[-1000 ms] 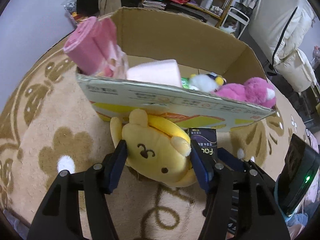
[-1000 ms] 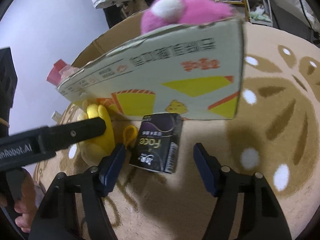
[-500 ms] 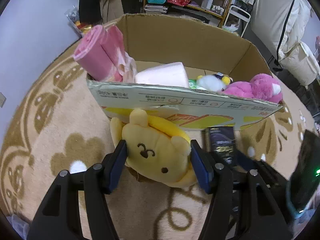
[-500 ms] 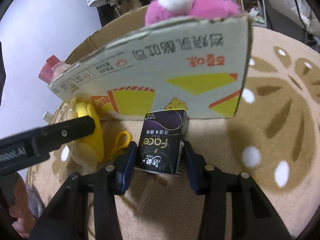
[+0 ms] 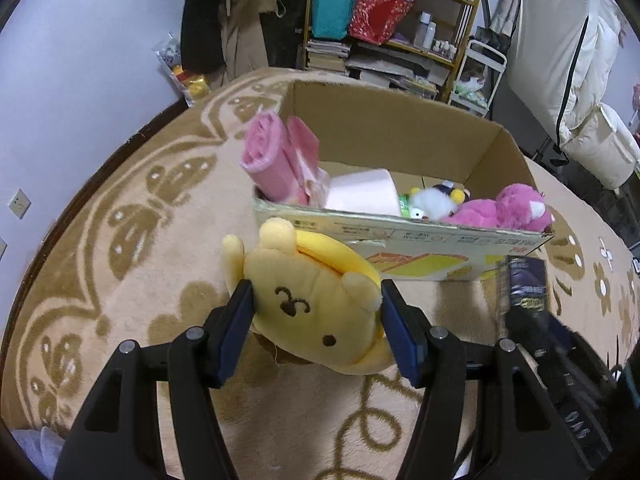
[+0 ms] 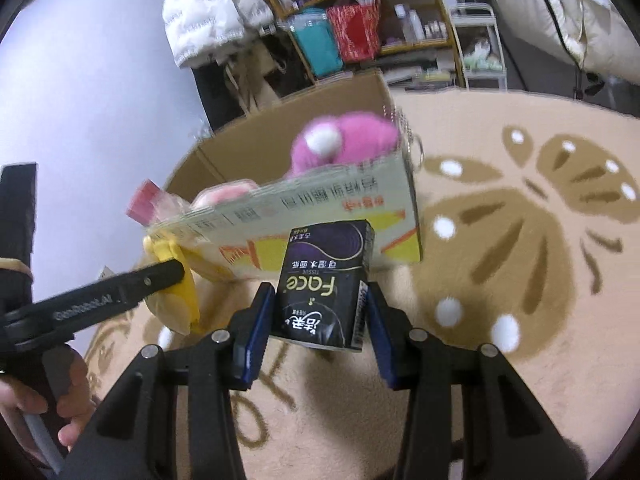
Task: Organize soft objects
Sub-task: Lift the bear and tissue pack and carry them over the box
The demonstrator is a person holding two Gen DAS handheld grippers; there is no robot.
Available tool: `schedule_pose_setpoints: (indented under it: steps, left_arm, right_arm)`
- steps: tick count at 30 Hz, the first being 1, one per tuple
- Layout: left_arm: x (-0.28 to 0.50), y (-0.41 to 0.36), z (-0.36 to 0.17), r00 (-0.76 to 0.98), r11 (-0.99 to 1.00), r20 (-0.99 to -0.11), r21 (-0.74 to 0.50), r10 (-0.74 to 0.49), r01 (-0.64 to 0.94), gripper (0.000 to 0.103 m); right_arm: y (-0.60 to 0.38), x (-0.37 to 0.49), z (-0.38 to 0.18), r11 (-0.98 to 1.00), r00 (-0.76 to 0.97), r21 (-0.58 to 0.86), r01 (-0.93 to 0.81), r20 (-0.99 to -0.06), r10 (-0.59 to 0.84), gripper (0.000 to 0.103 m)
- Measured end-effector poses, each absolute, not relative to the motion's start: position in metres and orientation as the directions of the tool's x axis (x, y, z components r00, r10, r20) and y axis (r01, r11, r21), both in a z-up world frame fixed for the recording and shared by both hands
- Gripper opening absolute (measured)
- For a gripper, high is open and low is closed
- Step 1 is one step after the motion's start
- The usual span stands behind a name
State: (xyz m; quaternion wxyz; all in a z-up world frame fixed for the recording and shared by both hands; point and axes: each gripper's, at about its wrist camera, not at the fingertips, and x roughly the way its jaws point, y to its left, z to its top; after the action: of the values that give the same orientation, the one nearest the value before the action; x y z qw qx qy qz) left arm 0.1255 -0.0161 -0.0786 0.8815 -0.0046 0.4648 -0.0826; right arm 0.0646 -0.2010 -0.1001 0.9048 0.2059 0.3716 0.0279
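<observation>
I clamp the yellow plush in my left gripper and the black tissue pack in my right gripper. Both sit just near of the cardboard box, lifted for dropping among its soft toys.

Pink plush blurred; box front hides toys' lower parts.

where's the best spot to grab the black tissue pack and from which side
Across its two long narrow sides, at the lower half, coming from the end nearest the camera. The black tissue pack is a flat-sided box, so pads seat squarely; the right claw holds it that way.
</observation>
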Motion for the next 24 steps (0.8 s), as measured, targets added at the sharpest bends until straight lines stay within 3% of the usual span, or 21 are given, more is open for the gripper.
schedule_pose_setpoints:
  steps: [10,24]
  left_arm:
    - [0.109,0.001,-0.047,0.645,0.988,-0.751,-0.072,-0.141,0.133,0.061]
    - [0.098,-0.012,0.009,0.804,0.986,-0.582,0.029,-0.118,0.165,0.061]
  right_arm:
    - [-0.199,0.042,-0.062,0.917,0.789,0.392,0.078,-0.586,0.183,0.048]
    - [-0.203,0.046,-0.018,0.920,0.844,0.390,0.035,-0.505,0.182,0.048]
